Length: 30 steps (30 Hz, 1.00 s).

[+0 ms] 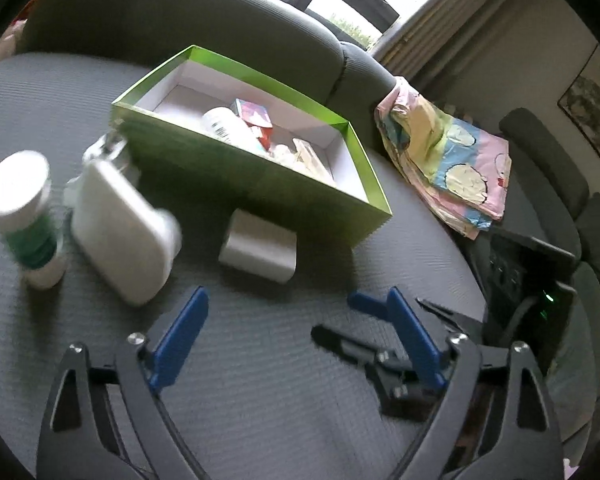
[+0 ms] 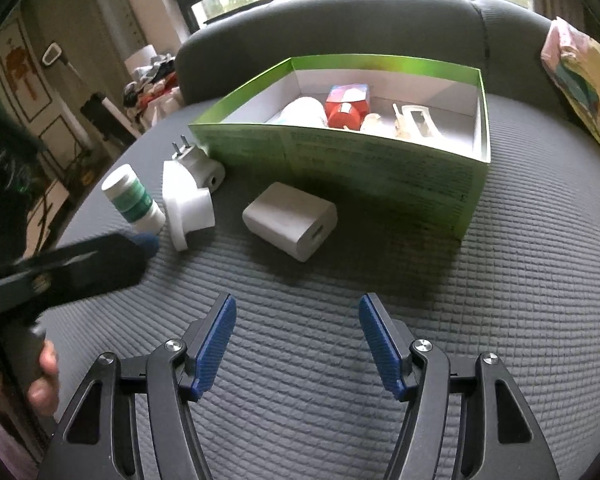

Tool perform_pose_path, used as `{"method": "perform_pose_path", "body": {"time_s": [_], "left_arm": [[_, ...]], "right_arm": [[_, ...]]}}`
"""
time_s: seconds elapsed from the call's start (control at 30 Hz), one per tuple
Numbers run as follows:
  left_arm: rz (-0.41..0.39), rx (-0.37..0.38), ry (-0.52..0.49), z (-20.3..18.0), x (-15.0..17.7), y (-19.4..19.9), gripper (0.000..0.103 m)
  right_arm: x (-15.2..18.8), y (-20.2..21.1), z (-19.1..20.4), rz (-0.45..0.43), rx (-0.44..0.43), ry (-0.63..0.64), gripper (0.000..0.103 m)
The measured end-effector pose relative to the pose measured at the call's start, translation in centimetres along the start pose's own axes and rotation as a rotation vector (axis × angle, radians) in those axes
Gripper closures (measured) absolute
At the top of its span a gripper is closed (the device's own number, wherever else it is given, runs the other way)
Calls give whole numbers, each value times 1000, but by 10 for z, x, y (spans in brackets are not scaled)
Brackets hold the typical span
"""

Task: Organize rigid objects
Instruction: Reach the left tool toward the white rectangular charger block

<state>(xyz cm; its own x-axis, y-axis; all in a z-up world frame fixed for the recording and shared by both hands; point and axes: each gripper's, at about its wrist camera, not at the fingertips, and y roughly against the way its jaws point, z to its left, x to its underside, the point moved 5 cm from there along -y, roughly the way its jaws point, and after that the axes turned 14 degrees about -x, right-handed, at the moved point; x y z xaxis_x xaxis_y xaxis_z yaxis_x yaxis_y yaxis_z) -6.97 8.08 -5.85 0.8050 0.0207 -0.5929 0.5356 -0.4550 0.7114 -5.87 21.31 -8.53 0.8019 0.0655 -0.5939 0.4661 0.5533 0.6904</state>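
Note:
An open green box stands on the grey seat and holds a red carton, a white bottle and other small items. In front of it lie a white charger cube, a white plug adapter and a white bottle with a green label. My left gripper is open and holds nothing, just short of the cube. My right gripper is open and holds nothing, also short of the cube. One blue right-gripper finger shows in the left wrist view.
A patterned cloth hangs over the armrest to the right of the box. The grey backrest rises behind the box. A black device with a green light sits off the seat's right edge. A hand shows at the lower left.

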Motion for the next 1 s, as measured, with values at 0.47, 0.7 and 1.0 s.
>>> {"method": "perform_pose_path", "body": {"time_s": [0.47,0.7,1.0], "left_arm": [[40,-54,16,7,-21,-48,39],[59,-140,-19,10,-26,-62,51],[68,-141,-27,18,-31,-74,61]], "right_arm": [[-19,-17,-9,17,-58,50,37],[-37,-36,-10,30,-30,107,37],[-46,-59,-20,49,-91,78,37]]}}
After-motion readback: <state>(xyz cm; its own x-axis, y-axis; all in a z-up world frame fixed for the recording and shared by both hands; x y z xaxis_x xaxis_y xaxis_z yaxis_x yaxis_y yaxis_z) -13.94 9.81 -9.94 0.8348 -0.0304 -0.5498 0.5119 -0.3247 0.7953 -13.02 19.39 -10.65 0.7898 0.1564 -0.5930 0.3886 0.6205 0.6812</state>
